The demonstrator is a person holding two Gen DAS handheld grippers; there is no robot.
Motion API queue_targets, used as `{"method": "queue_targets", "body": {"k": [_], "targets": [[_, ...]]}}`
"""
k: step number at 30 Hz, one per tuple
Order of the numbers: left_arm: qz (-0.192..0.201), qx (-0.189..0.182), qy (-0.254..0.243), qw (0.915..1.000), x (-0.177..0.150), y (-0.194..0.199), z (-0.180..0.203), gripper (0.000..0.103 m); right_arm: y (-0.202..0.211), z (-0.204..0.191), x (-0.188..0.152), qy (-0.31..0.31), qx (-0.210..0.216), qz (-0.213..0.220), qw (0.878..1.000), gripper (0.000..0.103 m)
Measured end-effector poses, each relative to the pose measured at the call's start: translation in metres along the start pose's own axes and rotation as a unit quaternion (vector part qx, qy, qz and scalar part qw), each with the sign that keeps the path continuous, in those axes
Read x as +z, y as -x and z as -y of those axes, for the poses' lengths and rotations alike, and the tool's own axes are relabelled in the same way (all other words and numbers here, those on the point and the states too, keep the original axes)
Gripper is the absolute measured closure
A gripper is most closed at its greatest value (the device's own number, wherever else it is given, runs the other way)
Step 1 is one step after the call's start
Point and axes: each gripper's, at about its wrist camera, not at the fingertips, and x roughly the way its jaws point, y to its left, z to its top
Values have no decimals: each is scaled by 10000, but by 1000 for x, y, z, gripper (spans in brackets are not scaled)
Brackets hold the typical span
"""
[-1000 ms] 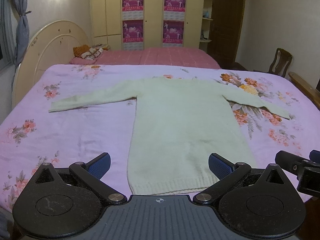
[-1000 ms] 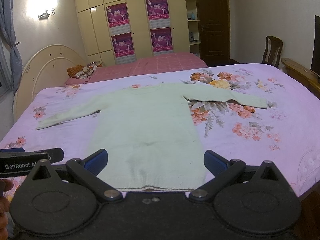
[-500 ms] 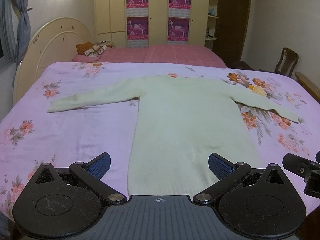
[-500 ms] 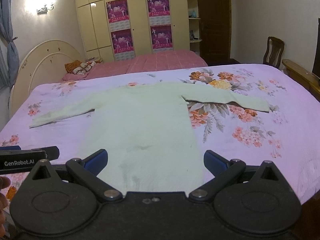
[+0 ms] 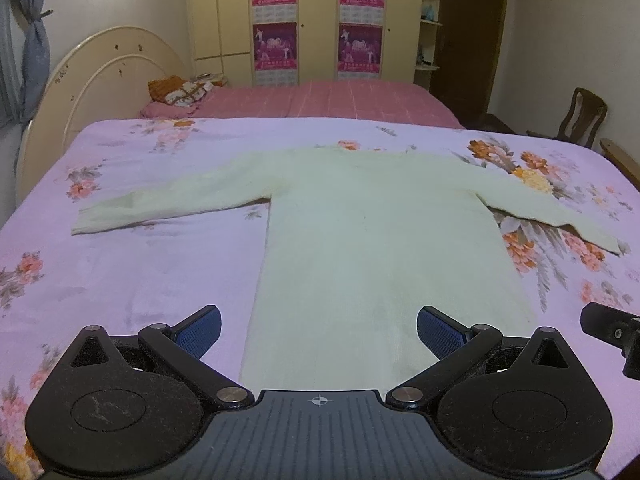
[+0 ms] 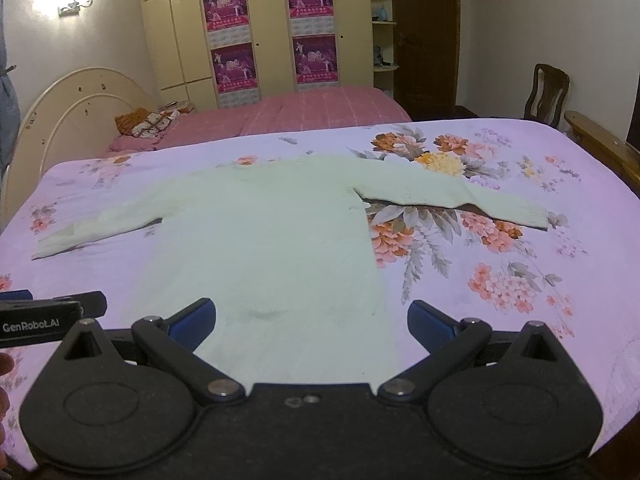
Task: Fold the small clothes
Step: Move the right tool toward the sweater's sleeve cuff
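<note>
A pale cream long-sleeved sweater [image 5: 380, 232] [image 6: 264, 240] lies flat and face up on the floral lilac bedspread [image 5: 120, 272], both sleeves spread out to the sides and its hem nearest me. My left gripper [image 5: 319, 330] hovers open over the lower part of the sweater, blue pads wide apart, holding nothing. My right gripper [image 6: 312, 322] is likewise open above the hem area, empty. Each gripper's black body shows at the edge of the other's view.
A second bed with a pink cover [image 5: 320, 100] stands beyond, with a cream headboard [image 5: 100, 80] at the left. A wooden chair [image 5: 580, 116] and a wooden bed rail [image 6: 600, 148] are at the right. Wardrobes with posters line the back wall.
Both grippers have moved forward over the bed, so the sweater's hem has slipped under their bodies. Both stay open and the sweater has not moved.
</note>
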Motion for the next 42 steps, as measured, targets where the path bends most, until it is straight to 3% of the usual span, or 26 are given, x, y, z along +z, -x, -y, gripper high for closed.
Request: {"method": "queue_targets", "body": {"k": [20,34,42], "targets": [[-402,185,289,9986,61,-135,44,0,-122,55,65,53,-291,-254,9992,3],[-727,257,222,9968,87,-223,87,0,-218,118,86,-157,-621,-673,9957,3],[-802,371,121,9960,91,-254,102,0,-256,156,88,-324,-887,-880,9916,4]]}}
